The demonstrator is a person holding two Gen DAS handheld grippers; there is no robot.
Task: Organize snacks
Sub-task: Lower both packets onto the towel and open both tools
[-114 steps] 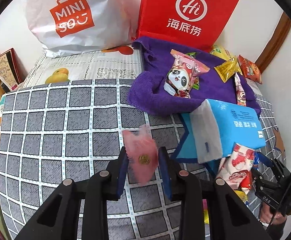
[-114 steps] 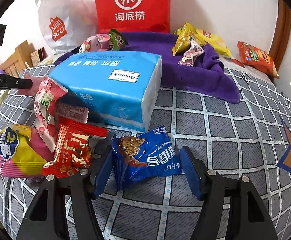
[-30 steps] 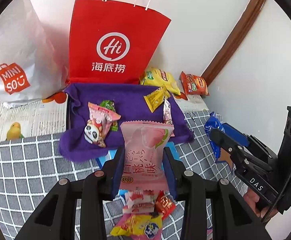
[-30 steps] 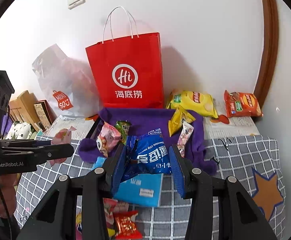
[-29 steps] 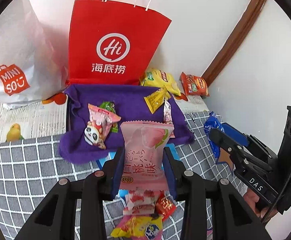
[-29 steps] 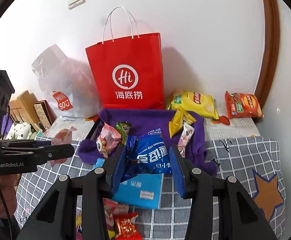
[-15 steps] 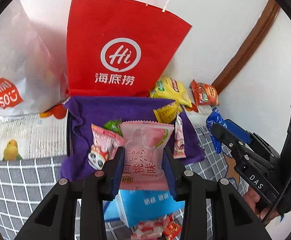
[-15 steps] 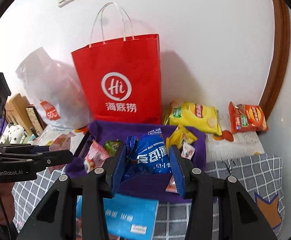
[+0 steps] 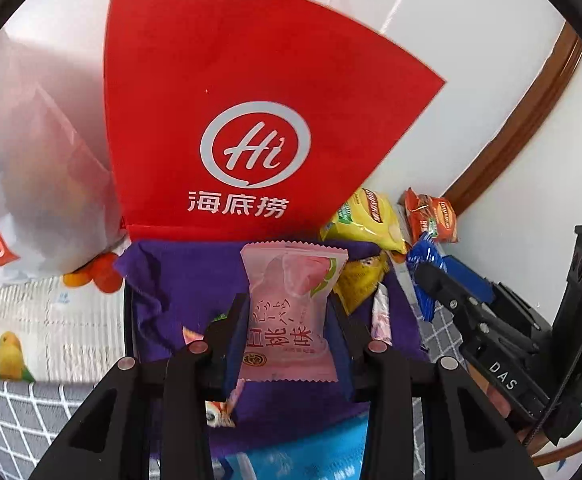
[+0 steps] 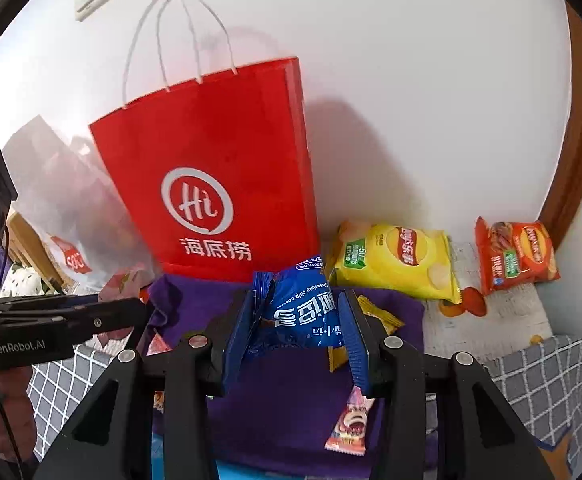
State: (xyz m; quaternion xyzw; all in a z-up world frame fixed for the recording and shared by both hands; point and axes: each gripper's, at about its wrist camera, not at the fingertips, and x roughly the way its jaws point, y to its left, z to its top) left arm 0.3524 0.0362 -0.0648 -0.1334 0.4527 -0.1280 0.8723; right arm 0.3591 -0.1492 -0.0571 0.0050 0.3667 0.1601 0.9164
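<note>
My left gripper point(image 9: 287, 332) is shut on a pink peach snack packet point(image 9: 291, 312), held above the purple cloth point(image 9: 179, 280). In the right wrist view my right gripper point(image 10: 299, 328) is shut on a blue chocolate chip cookie packet point(image 10: 297, 308), also over the purple cloth point(image 10: 291, 412). The right gripper point(image 9: 447, 292) with its blue packet shows at the right of the left wrist view; the left gripper point(image 10: 103, 312) shows at the left of the right wrist view. Small snacks lie on the cloth: a yellow packet point(image 9: 357, 284), a slim pink bar point(image 10: 351, 420).
A red paper bag point(image 10: 219, 184) stands right behind the cloth against the wall. A white plastic bag point(image 9: 19, 168) is to its left. Yellow point(image 10: 395, 256) and orange point(image 10: 515, 256) crisp bags lie at the right. A blue tissue pack point(image 9: 291, 460) sits in front of the cloth.
Both grippers have moved forward and a little down toward the purple cloth and red bag, each still holding its packet. The loose snacks on the grid cover have dropped out of view.
</note>
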